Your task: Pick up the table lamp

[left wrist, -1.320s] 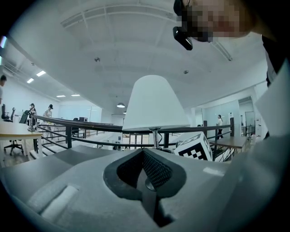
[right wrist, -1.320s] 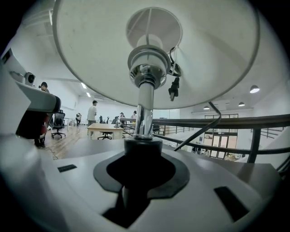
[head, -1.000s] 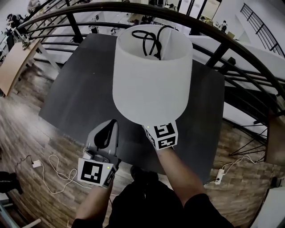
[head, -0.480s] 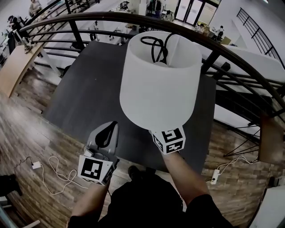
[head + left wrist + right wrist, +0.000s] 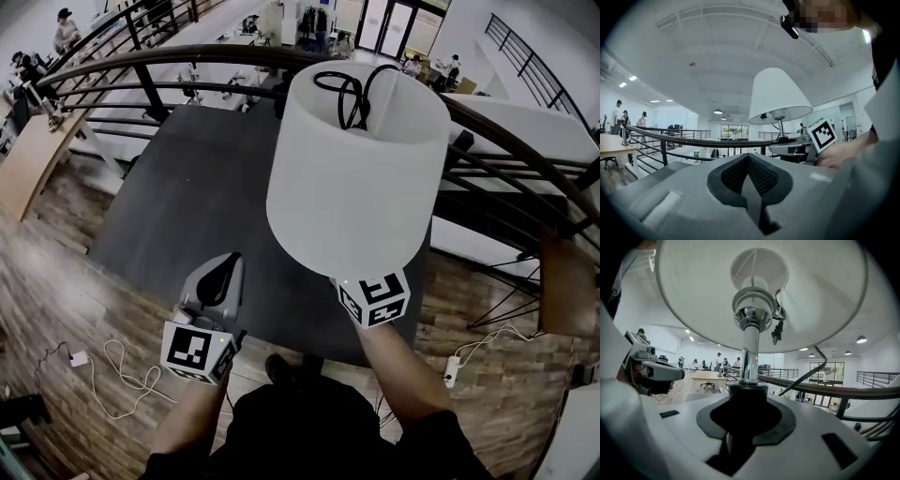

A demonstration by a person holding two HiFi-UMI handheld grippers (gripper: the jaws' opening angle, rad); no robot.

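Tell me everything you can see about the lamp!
The table lamp has a white shade, wider at the bottom, on a shiny metal stem with a dark lower part. Black cord loops show at its open top. It is upright over the dark table, held by the right hand-held gripper, whose jaws are shut on the dark lower part. Nothing else touches it.

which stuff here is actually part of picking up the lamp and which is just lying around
Part of the job:
- table lamp, gripped by its stem
- right hand-held gripper, shut on it

Just around:
- left hand-held gripper, shut and empty
- dark table
- railing
- floor cable
- power strip
- wooden desk
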